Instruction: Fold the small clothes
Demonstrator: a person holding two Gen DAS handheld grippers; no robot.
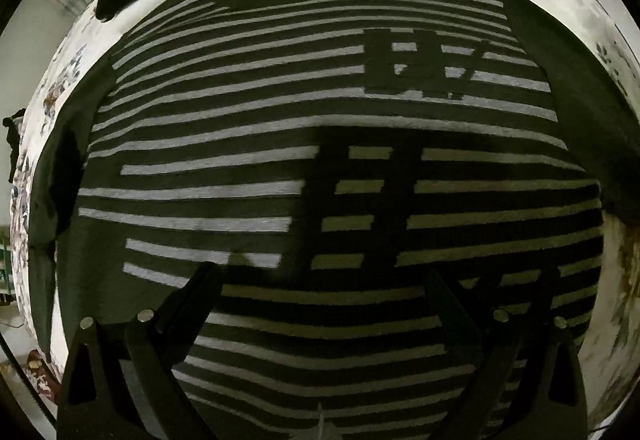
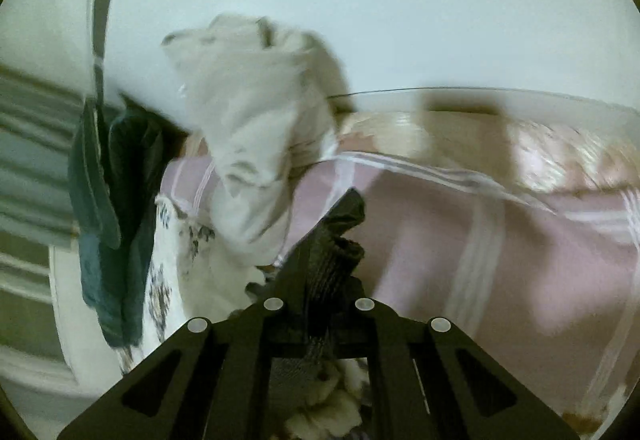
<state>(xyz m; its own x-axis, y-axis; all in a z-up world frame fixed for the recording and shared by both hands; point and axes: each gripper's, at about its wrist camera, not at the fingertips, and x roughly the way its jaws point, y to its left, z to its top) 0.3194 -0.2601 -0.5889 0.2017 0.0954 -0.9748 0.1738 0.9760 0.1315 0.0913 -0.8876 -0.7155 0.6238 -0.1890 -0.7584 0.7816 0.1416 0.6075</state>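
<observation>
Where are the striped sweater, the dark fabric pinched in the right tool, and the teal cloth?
Striped sweater (image 1: 256, 127): left wrist view, on its striped front panel.
Dark fabric (image 2: 340, 224): right wrist view, on the bunched end above the shut fingers.
Teal cloth (image 2: 120, 199): right wrist view, on its hanging middle fold.

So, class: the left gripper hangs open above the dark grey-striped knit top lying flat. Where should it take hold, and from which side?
Grip the plain dark side edge, coming from above: the dark grey-striped knit top lies spread flat, offering the open left gripper only edges.
</observation>
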